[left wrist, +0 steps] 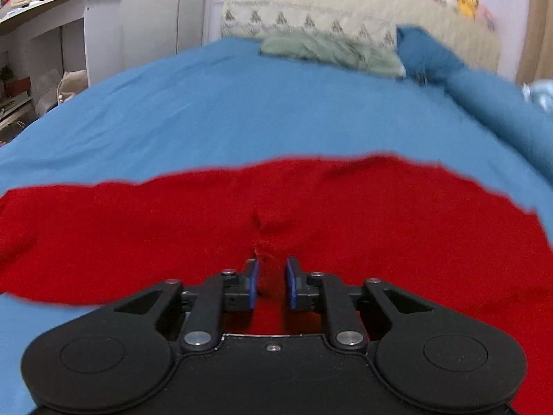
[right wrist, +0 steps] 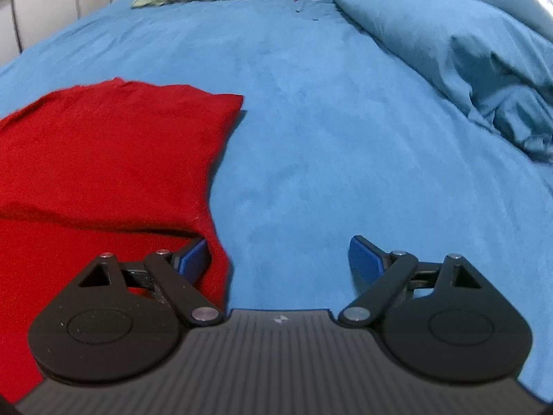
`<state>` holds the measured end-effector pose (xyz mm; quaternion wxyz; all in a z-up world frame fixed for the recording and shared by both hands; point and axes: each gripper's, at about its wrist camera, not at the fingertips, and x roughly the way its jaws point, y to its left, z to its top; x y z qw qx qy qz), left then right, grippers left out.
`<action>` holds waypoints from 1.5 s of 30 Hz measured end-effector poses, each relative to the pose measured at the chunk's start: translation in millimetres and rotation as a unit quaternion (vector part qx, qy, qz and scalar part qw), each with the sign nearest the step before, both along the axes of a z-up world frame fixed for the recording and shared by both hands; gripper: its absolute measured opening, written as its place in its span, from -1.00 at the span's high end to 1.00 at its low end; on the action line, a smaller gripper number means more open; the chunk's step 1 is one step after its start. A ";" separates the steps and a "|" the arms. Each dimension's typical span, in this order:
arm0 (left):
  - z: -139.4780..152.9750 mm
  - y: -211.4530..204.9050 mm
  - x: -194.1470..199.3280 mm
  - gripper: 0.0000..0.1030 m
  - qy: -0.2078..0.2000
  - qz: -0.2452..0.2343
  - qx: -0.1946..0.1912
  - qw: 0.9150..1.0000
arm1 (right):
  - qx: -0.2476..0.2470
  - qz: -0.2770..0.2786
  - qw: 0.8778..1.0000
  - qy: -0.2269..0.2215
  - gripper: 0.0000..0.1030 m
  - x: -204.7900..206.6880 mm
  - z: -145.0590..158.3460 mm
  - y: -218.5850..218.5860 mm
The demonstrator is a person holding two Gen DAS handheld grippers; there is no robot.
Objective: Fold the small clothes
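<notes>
Left claw [left wrist: 271, 282] pinches red garment [left wrist: 276, 214]; right claw [right wrist: 280, 259] gapes over its edge.

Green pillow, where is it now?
The green pillow lies at the bed's far end against the headboard, beyond the red garment.

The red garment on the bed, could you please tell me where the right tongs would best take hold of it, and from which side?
Probably the red garment at its right edge, where a fold lifts a lip of cloth off the blue bedsheet. The right tongs are open, one pad already tucked at that lip, the other over bare sheet, so coming in low from the right looks best. The left tongs look nearly shut mid-cloth.
</notes>
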<state>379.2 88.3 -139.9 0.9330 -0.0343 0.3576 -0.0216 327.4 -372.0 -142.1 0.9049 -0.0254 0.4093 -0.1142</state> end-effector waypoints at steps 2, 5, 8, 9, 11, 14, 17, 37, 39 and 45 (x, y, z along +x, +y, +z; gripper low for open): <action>8.2 -1.3 -15.6 -0.27 -0.006 -0.012 0.022 1.000 | -0.014 0.044 0.999 -0.019 -0.99 -10.1 12.9 19.6; 25.9 -9.0 -26.1 -0.59 -0.049 -0.015 0.049 0.997 | 0.019 0.104 0.993 -0.048 -1.00 -12.9 26.4 48.2; 32.1 -17.1 -11.6 -0.59 -0.047 -0.030 0.011 0.998 | 0.051 0.123 0.989 -0.060 -1.00 6.7 21.6 75.3; 31.6 -21.5 -5.0 -0.59 -0.046 -0.034 0.005 0.998 | 0.058 0.121 0.989 -0.063 -1.00 14.2 16.8 79.7; 26.7 -30.8 8.2 -0.59 -0.040 -0.049 -0.005 0.998 | 0.072 0.102 0.990 -0.060 -1.00 28.2 3.1 81.1; 10.0 -37.9 24.6 -0.61 -0.013 -0.067 -0.020 0.997 | 0.085 0.036 0.995 -0.037 -1.00 34.2 -19.7 63.2; -11.4 -34.2 33.2 -0.61 0.022 -0.067 -0.025 0.997 | 0.108 0.035 0.992 -0.048 -1.00 26.3 -15.3 56.7; 0.7 -29.5 27.6 -0.67 0.023 -0.052 -0.059 0.997 | 0.107 0.003 0.992 -0.067 -1.00 116.2 -2.0 53.2; 14.7 -22.9 20.3 -0.67 0.016 -0.044 -0.076 0.996 | 0.117 0.015 0.989 -0.087 -1.00 98.6 12.7 61.3; 71.2 9.9 -20.7 -0.68 -0.021 -0.003 -0.080 0.997 | 0.089 0.053 0.989 -0.104 -1.00 52.0 71.3 116.5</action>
